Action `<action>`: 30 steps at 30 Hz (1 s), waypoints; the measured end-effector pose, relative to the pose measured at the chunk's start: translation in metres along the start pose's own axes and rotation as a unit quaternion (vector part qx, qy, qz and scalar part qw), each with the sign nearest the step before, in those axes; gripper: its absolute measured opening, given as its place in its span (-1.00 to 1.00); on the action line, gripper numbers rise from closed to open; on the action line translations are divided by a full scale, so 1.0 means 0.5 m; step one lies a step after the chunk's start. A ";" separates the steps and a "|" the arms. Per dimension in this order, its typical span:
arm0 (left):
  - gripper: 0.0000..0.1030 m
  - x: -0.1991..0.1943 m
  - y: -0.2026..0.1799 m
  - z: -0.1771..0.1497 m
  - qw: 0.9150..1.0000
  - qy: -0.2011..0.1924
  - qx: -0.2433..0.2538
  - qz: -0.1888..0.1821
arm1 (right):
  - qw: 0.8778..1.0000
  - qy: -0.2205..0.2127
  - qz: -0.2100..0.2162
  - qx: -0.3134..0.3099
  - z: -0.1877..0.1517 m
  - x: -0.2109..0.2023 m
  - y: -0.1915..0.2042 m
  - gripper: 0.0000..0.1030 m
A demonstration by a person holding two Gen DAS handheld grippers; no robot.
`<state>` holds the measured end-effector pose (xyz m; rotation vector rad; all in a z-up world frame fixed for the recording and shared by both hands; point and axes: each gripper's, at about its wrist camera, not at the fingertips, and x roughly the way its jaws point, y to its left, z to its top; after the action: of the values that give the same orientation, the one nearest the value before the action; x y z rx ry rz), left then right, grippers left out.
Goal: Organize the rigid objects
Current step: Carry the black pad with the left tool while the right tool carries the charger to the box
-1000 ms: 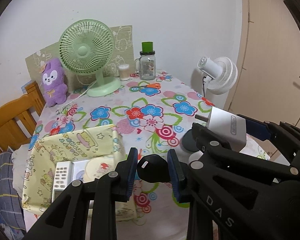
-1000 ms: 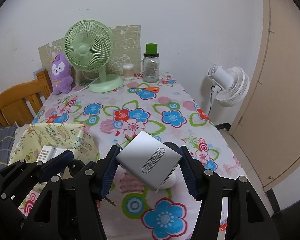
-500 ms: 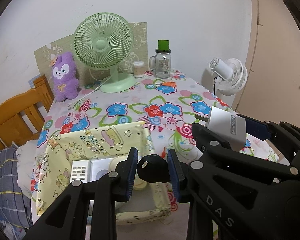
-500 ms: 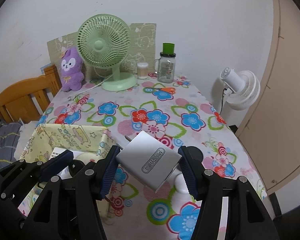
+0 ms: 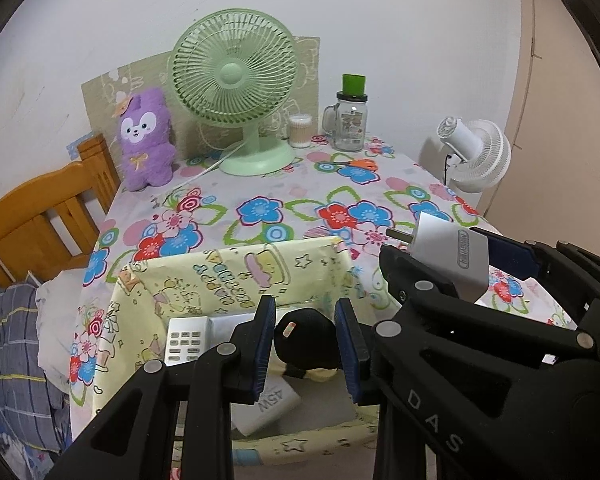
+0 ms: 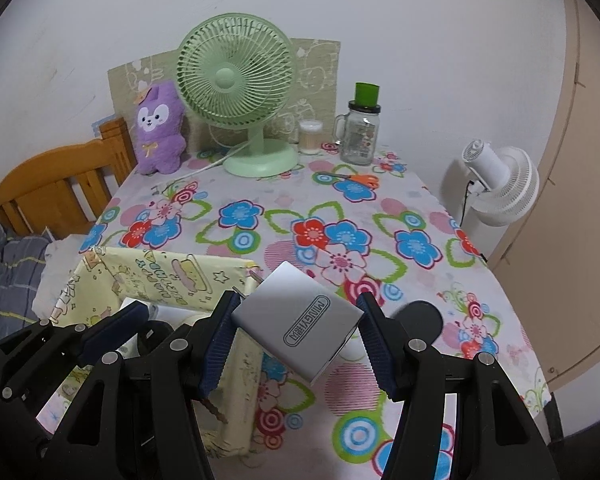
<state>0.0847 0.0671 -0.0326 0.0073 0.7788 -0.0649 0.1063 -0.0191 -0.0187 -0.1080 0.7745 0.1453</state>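
My left gripper (image 5: pixel 305 344) is shut on a black rounded object (image 5: pixel 305 338) with a small white mark and holds it over the open yellow fabric box (image 5: pixel 236 276). Inside the box lie a white remote (image 5: pixel 185 340) and a white adapter (image 5: pixel 266 404). My right gripper (image 6: pixel 298 332) is shut on a silver plug-in charger (image 6: pixel 300 328), held above the table just right of the box (image 6: pixel 160 276). The charger also shows in the left wrist view (image 5: pixel 452 256).
A green desk fan (image 6: pixel 236 92), purple plush (image 6: pixel 158 128), glass jar with green lid (image 6: pixel 360 128), small cotton-swab pot (image 6: pixel 310 136) and orange scissors (image 6: pixel 360 179) stand at the table's far end. A black disc (image 6: pixel 418 316) lies right of the charger. A wooden chair (image 6: pixel 56 188) is left, a white fan (image 6: pixel 500 184) right.
Both grippers have moved left and back with their objects. The left one now hangs over the inside of the yellow box; the right one is beside the box's right wall.
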 end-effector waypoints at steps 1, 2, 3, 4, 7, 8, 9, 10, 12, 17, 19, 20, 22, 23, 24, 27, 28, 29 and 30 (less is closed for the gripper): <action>-0.41 0.001 0.005 -0.001 1.000 0.001 -0.002 0.001 | 1.000 0.001 0.001 -0.001 0.001 0.002 0.005 0.22; -0.41 0.002 0.010 -0.001 1.000 0.001 -0.003 0.001 | 1.000 0.002 0.003 -0.003 0.002 0.005 0.011 0.22; -0.42 0.004 0.016 -0.002 1.000 0.002 -0.006 0.002 | 1.000 0.002 0.004 -0.006 0.003 0.008 0.016 0.22; -0.43 0.005 0.020 -0.003 1.000 0.003 -0.007 0.002 | 1.000 0.003 0.005 -0.007 0.004 0.011 0.021 0.22; -0.51 0.011 0.034 -0.004 1.000 0.005 -0.013 0.003 | 1.000 0.006 0.008 -0.012 0.005 0.020 0.035 0.22; -0.51 0.014 0.040 -0.005 1.000 0.007 -0.016 0.003 | 1.000 0.007 0.009 -0.013 0.006 0.023 0.038 0.22; -0.51 0.017 0.043 -0.005 1.000 0.008 -0.017 0.003 | 1.000 0.008 0.009 -0.014 0.007 0.027 0.042 0.22; -0.51 0.020 0.047 -0.005 1.000 0.009 -0.019 0.003 | 1.000 0.010 0.010 -0.016 0.008 0.031 0.047 0.22; -0.51 0.026 0.054 -0.006 1.000 0.012 -0.022 0.003 | 1.000 0.013 0.010 -0.019 0.009 0.039 0.054 0.22; -0.32 0.036 0.069 -0.009 0.999 0.018 -0.032 0.002 | 0.999 0.016 0.013 -0.026 0.012 0.050 0.068 0.22; -0.12 0.036 0.074 -0.009 0.999 0.016 -0.033 0.006 | 0.999 0.015 0.015 -0.031 0.014 0.054 0.074 0.22; -0.09 0.037 0.076 -0.010 0.999 0.016 -0.034 0.007 | 0.999 0.015 0.016 -0.033 0.014 0.056 0.077 0.22; 0.18 0.040 0.082 -0.012 0.999 0.019 -0.037 0.008 | 0.999 0.015 0.019 -0.036 0.014 0.058 0.082 0.22; 0.23 0.041 0.085 -0.013 0.999 0.019 -0.037 0.010 | 0.999 0.015 0.021 -0.037 0.013 0.060 0.084 0.22; 0.30 0.041 0.088 -0.014 0.999 0.019 -0.037 0.013 | 0.999 0.016 0.023 -0.039 0.012 0.061 0.087 0.22; 0.50 0.043 0.098 -0.019 0.999 0.022 -0.040 0.016 | 0.998 0.018 0.033 -0.045 0.011 0.067 0.097 0.22; 0.56 0.044 0.101 -0.021 0.999 0.023 -0.039 0.016 | 0.998 0.020 0.035 -0.047 0.010 0.069 0.101 0.22; 0.59 0.046 0.104 -0.023 0.999 0.025 -0.038 0.017 | 0.998 0.021 0.038 -0.049 0.010 0.071 0.104 0.22; 0.63 0.047 0.106 -0.025 0.999 0.027 -0.038 0.018 | 0.997 0.024 0.043 -0.052 0.008 0.075 0.108 0.22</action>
<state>0.0961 0.1192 -0.0588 -0.0487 0.8349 -0.0005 0.1264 0.0381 -0.0444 -0.1771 0.8190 0.2657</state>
